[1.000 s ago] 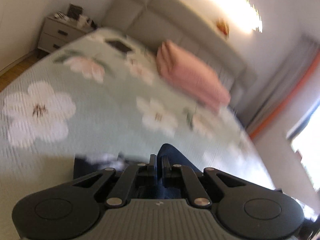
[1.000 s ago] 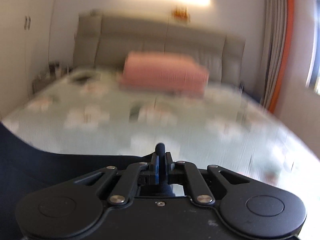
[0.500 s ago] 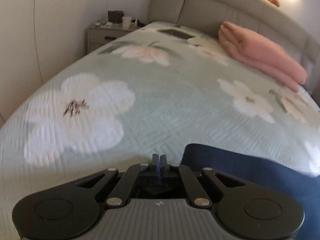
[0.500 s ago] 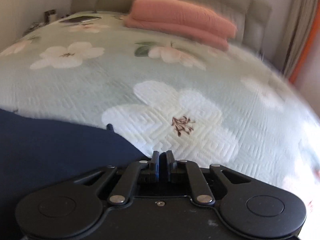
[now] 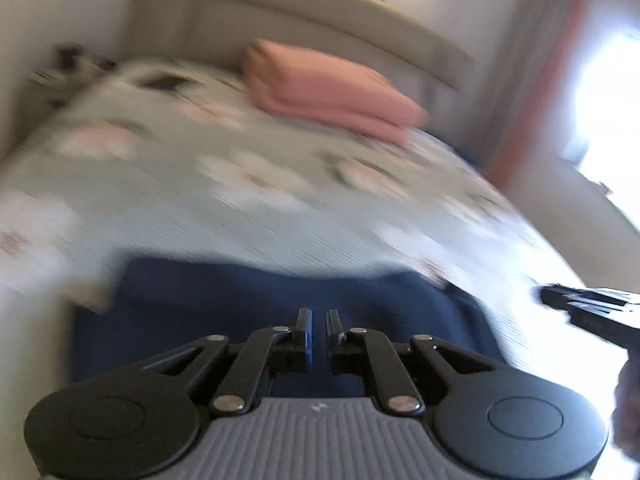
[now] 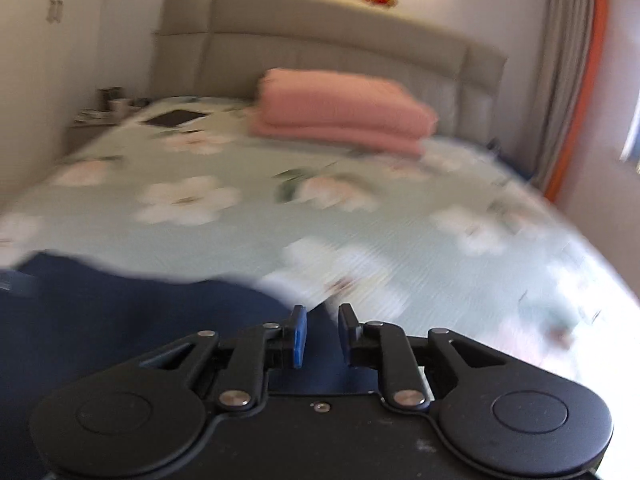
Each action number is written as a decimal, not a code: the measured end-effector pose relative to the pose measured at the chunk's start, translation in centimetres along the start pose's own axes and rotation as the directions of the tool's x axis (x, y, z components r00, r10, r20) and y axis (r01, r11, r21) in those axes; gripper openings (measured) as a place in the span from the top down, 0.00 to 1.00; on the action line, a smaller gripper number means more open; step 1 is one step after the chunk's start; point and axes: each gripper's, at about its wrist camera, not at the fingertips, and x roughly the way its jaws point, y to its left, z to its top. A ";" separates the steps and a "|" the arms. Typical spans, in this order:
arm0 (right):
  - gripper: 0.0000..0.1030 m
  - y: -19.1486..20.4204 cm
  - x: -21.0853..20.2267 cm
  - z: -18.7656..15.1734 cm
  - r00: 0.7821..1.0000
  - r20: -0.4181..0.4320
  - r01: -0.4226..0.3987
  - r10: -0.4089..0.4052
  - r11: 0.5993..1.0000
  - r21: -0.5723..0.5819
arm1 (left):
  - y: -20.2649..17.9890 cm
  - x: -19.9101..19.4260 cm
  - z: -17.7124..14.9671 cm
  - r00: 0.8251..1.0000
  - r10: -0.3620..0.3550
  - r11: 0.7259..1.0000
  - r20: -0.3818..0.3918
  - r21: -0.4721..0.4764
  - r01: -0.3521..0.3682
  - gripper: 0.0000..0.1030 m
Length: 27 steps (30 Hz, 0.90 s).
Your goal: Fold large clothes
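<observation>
The navy garment lies folded on the bed; left claw and right claw are both parted, empty; maybe further folds remain.

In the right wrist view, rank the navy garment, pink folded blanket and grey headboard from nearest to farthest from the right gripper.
1. Navy garment: directly under and left of the right gripper.
2. Pink folded blanket: far end of the bed.
3. Grey headboard: behind the blanket, against the wall.

A bed with a green floral cover is backed by a grey padded headboard; folded pink bedding is laid near it, grey curtains at right
</observation>
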 end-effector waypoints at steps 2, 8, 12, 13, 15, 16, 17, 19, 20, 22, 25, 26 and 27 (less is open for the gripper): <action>0.80 3.3 -1.1 -2.0 0.997 -0.014 -0.076 0.076 0.997 -0.030 | -1.8 1.4 -2.2 0.997 -0.041 0.999 -0.071 -0.003 0.041 0.91; 1.00 7.2 3.8 -8.9 0.977 -0.144 -0.166 0.154 0.983 -0.075 | 3.7 2.5 -8.3 0.988 -0.079 0.950 -0.130 -0.309 0.036 0.96; 1.00 3.4 2.0 -9.4 0.993 -0.120 0.001 -0.015 0.994 -0.109 | 8.9 -1.5 -8.9 0.995 0.035 0.914 -0.096 -0.399 -0.071 0.97; 1.00 2.1 1.9 -9.6 0.989 -0.140 0.038 -0.052 0.994 -0.104 | 9.5 -2.3 -8.4 0.991 0.090 0.925 -0.102 -0.361 -0.121 0.97; 1.00 -1.1 3.0 -10.2 0.954 -0.251 0.141 -0.164 0.984 -0.106 | 10.3 -3.7 -7.9 0.983 0.133 0.921 -0.128 -0.350 -0.171 0.97; 1.00 -2.7 3.0 -9.9 0.946 -0.266 0.169 -0.184 0.983 -0.079 | 10.5 -4.0 -7.5 0.982 0.130 0.919 -0.136 -0.355 -0.171 0.96; 1.00 -3.9 3.1 -9.0 0.952 -0.249 0.174 -0.179 0.984 -0.044 | 10.3 -4.3 -6.9 0.982 0.127 0.926 -0.138 -0.339 -0.168 0.88; 0.97 -4.7 3.1 -6.0 0.978 -0.146 0.147 -0.146 0.989 -0.002 | 9.0 -4.3 -5.3 0.986 0.131 0.957 -0.107 -0.246 -0.154 0.71; 0.97 -4.3 3.5 -4.3 0.990 -0.074 0.117 -0.117 0.993 0.002 | 8.2 -4.1 -4.7 0.987 0.139 0.968 -0.085 -0.198 -0.154 0.62; 0.95 -3.3 5.9 -0.7 0.998 0.034 0.055 -0.056 0.998 0.022 | 6.8 -3.0 -3.6 0.990 0.133 0.978 -0.055 -0.154 -0.140 0.59; 0.94 -2.2 12.4 3.0 0.999 0.033 -0.002 0.000 0.998 0.063 | 5.8 -0.5 -2.9 0.995 0.084 0.979 -0.059 -0.182 -0.094 0.59; 0.94 -1.8 14.6 3.5 1.000 0.006 -0.013 0.012 0.999 0.052 | 5.9 0.1 -3.1 0.995 0.076 0.980 -0.068 -0.182 -0.087 0.59; 0.94 -1.2 16.7 3.5 0.999 -0.034 0.010 -0.010 1.000 0.010 | 6.1 0.8 -3.2 0.993 0.079 0.980 -0.086 -0.174 -0.093 0.59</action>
